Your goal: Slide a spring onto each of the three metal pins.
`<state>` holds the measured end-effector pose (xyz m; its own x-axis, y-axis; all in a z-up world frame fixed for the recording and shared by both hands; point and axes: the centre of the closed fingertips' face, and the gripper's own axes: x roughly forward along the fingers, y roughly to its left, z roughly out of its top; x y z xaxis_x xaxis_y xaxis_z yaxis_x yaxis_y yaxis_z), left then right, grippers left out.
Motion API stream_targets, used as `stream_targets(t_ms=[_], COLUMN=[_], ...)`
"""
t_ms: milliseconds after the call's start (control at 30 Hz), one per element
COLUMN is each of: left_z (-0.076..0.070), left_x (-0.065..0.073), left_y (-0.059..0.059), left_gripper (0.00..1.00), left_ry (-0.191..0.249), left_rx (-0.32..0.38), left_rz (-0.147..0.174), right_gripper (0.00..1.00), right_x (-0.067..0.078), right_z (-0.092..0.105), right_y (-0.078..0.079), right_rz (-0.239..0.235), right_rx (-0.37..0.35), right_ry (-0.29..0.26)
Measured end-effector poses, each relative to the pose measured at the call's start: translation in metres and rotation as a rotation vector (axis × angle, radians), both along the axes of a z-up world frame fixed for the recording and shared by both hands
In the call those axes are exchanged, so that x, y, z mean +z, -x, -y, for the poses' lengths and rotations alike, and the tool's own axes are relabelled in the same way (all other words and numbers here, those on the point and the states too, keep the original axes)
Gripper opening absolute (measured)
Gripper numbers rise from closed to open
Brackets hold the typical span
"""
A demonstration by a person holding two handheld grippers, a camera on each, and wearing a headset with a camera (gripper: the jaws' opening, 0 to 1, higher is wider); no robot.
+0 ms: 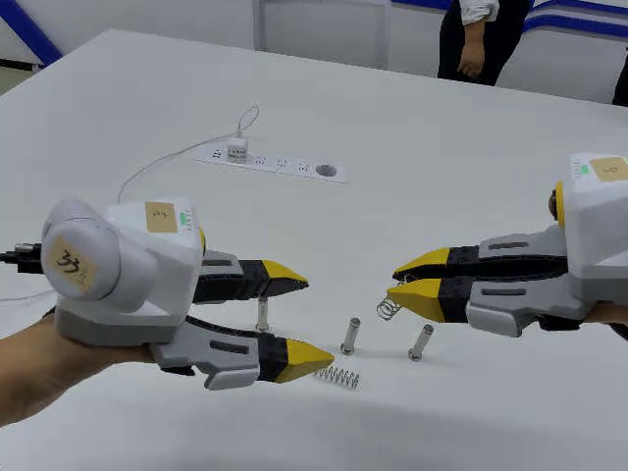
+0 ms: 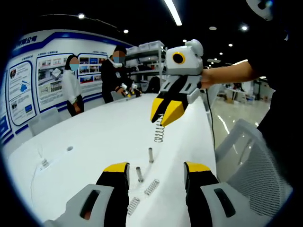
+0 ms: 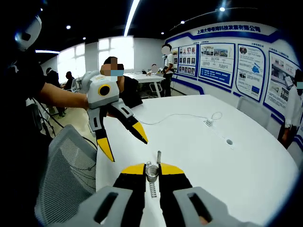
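— While the right tongs (image 1: pixel 394 282) are pinched nearly together, what do they hold?

— A spring (image 1: pixel 389 307), gripped by its upper end between the yellow tips. The rest hangs down, clear of the worktop (image 1: pixel 412 177).

— And the left tongs (image 1: pixel 306 322)?

— Spread wide, holding nothing. The lower jaw's tip is just beside a loose spring (image 1: pixel 338 377) lying flat. The left gripper view shows a second loose spring (image 2: pixel 133 205) lying nearer those jaws.

— Where are the pins?

— All three stand upright between the two tongs. The left pin (image 1: pixel 262 314) is in the left tongs' gap, the middle pin (image 1: pixel 350 336) is near the loose spring, and the right pin (image 1: pixel 420 342) is below the right tongs.

— Room to move?

— Open white surface all round. A power strip (image 1: pixel 265 162) lies well back, and a person (image 1: pixel 476 39) stands at the far edge.

— The hands?

— Both tongs are held about level and point inward at each other, with their tips apart. The left forearm comes in from the lower left.
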<state>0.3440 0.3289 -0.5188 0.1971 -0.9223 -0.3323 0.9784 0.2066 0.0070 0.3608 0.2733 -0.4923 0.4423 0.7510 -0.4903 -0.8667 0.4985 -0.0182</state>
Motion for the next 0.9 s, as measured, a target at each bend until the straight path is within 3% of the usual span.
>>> stream_targets(t_ms=[533,900], left_z=[-0.031,-0.051], left_x=[-0.002,-0.008], left_y=[-0.023,-0.039], left_gripper=[0.69,0.83], left_ry=[-0.011,-0.025], left_rx=[0.108,0.184], left_rz=[0.010,0.004], right_gripper=[0.10,0.10], right_x=[-0.021,-0.043], right_z=[0.049,0.068], right_y=[-0.031,-0.037], right_rz=[-0.029,-0.059], right_rx=[-0.163,-0.216], right_ry=[0.071,0.111])
